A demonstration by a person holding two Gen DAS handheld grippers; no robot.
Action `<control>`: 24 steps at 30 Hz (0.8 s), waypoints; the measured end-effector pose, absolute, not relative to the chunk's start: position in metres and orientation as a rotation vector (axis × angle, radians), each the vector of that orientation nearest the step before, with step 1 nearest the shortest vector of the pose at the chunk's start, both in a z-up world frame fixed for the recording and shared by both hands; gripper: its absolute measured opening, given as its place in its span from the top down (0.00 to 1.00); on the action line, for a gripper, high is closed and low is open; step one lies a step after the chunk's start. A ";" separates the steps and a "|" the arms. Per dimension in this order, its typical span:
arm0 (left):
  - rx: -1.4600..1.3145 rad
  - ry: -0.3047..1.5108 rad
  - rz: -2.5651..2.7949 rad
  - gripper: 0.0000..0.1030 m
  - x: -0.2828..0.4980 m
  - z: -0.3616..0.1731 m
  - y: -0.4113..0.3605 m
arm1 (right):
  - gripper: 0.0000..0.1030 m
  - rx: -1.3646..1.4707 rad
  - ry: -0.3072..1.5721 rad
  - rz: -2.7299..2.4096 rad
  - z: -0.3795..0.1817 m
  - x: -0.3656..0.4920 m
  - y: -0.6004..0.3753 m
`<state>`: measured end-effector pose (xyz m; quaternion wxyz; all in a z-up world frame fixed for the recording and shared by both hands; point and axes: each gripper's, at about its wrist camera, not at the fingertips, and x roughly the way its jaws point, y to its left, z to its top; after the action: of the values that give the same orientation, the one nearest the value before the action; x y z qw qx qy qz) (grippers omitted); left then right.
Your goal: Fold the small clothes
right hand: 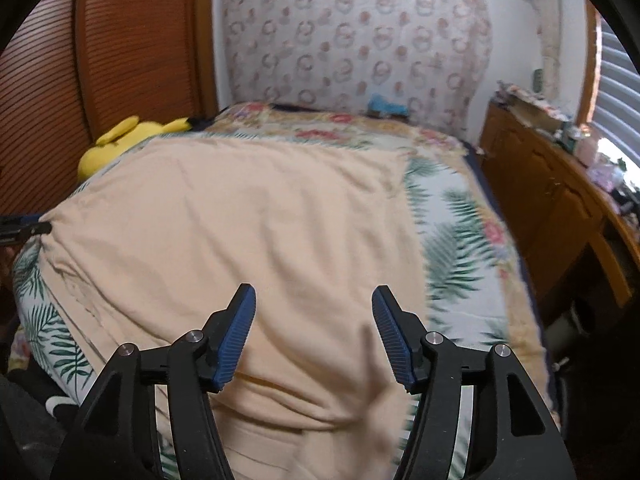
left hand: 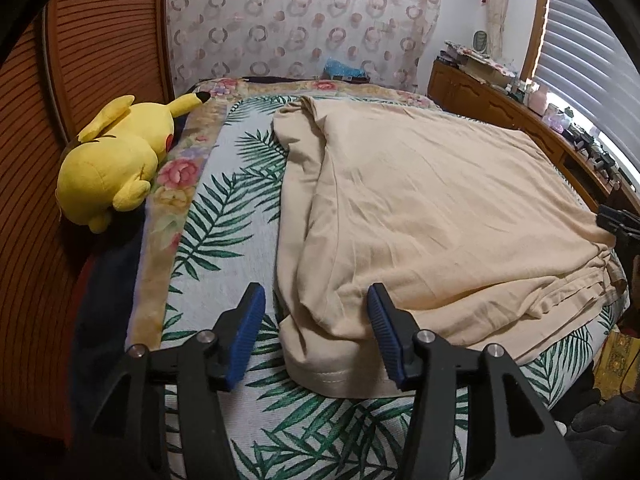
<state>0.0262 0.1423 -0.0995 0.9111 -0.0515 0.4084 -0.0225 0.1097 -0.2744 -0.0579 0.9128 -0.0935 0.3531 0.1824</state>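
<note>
A beige T-shirt (left hand: 420, 208) lies spread on the palm-leaf bedspread (left hand: 224, 216), its left side folded inward and a hemmed sleeve at the near edge. My left gripper (left hand: 316, 300) is open, its fingers either side of that near left corner, just above the cloth. In the right wrist view the same shirt (right hand: 240, 232) fills the middle of the bed. My right gripper (right hand: 314, 300) is open over the shirt's near part, with cloth between and below the fingers. The right gripper's tip shows at the left wrist view's right edge (left hand: 618, 222).
A yellow Pikachu plush (left hand: 116, 160) lies at the bed's left edge by a wooden louvred door (left hand: 80, 40). A wooden cabinet (left hand: 500, 108) with clutter stands along the right under window blinds. A patterned curtain (left hand: 296, 20) hangs behind the bed.
</note>
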 end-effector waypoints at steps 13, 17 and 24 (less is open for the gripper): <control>-0.108 0.862 -0.034 0.49 0.027 -0.107 0.144 | 0.40 -0.235 0.824 0.447 -0.098 0.125 -0.242; -0.101 0.863 -0.024 0.49 0.026 -0.108 0.143 | 0.39 -0.231 0.835 0.445 -0.099 0.127 -0.243; -0.115 0.857 -0.031 0.49 0.026 -0.107 0.140 | 0.36 -0.238 0.837 0.451 -0.100 0.128 -0.242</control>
<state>0.0259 0.1405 -0.1067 0.9078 -0.0559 0.4153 -0.0148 0.1277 -0.2416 -0.1000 0.8823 -0.1142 0.4021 0.2164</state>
